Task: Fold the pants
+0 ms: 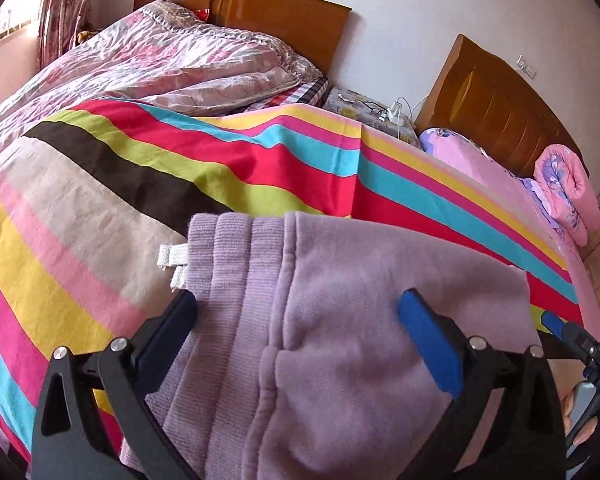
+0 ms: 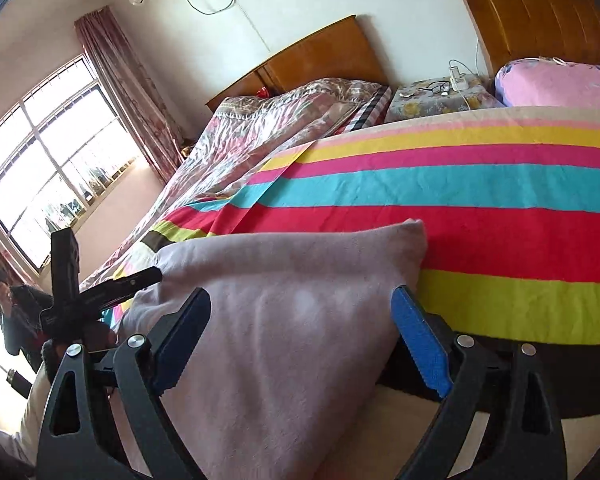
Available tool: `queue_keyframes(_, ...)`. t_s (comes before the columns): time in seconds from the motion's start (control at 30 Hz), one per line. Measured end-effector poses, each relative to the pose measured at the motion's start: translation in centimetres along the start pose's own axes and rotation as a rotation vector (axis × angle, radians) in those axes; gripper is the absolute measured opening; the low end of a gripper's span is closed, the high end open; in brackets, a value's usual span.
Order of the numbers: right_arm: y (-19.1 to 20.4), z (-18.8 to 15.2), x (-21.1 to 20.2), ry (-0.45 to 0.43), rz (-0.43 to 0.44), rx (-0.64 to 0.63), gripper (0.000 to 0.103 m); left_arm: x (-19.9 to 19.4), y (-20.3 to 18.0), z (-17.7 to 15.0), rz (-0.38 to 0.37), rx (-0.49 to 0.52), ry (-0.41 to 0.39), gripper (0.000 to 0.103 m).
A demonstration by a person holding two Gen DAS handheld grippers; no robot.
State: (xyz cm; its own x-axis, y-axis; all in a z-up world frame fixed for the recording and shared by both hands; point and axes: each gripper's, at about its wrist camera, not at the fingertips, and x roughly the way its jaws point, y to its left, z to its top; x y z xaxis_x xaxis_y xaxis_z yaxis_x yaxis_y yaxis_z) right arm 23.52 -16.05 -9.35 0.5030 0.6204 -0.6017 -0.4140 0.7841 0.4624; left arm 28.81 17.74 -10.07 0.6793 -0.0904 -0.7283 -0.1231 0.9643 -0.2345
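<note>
The lilac fleece pants [image 1: 332, 320] lie at the near edge of the striped bed cover [image 1: 204, 168], ribbed waistband and white drawstring ends [image 1: 172, 262] to the left. My left gripper [image 1: 296, 308] is open, its blue pads on either side of the waistband part, cloth draped between them. In the right wrist view the pants [image 2: 284, 320] hang over the bed edge. My right gripper [image 2: 300, 300] is open with the cloth lying between its spread fingers. The left gripper [image 2: 100, 296] shows at the left there.
A floral quilt [image 1: 148, 60] lies on the far bed. A nightstand [image 2: 440, 100] holds glasses and chargers. A pink pillow [image 1: 476, 156] and rolled blanket [image 1: 568, 196] sit at the right. Wooden headboards [image 1: 260, 16] line the wall. A window [image 2: 48, 184] is at left.
</note>
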Motion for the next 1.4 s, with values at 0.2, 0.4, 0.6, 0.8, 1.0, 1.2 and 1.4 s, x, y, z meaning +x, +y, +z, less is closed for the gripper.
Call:
queue_keyframes(0.2, 3.2, -0.7, -0.7, 0.027, -0.188, -0.073, 0.09, -2.9, -0.2, -0.5, 0.001, 0.004, -0.087, 0.101)
queue_keyframes(0.4, 10.7, -4.2, -3.2, 0.014, -0.11, -0.309, 0.09, -10.3, -0.4, -4.7, 0.002, 0.067, -0.208, 0.102)
queue_keyframes(0.6, 12.0, -8.9, -0.5, 0.127, -0.189, -0.404, 0.093, -8.6, -1.9, -11.6, 0.173, 0.292, -0.121, 0.102)
queue_keyframes(0.8, 14.7, -3.3, -2.0, 0.058, -0.051, -0.322, 0.093, -14.4, 3.7, -9.8, 0.086, 0.06, -0.266, 0.102)
queue_keyframes(1.0, 24.3, 1.3, 7.7, 0.157, 0.091, -0.481, 0.094, -14.5, 19.3, -7.3, 0.243, -0.535, -0.149, 0.102)
queue_keyframes(1.2, 24.3, -1.6, 8.3, 0.186, 0.128, -0.39, 0.094, -16.9, 22.4, -9.9, 0.479, -0.55, -0.102, 0.101)
queue_keyframes(1.4, 20.4, -5.0, 0.5, 0.07, 0.014, -0.372, 0.094, -17.7, 14.6, -10.1, 0.441, -0.312, -0.172, 0.102)
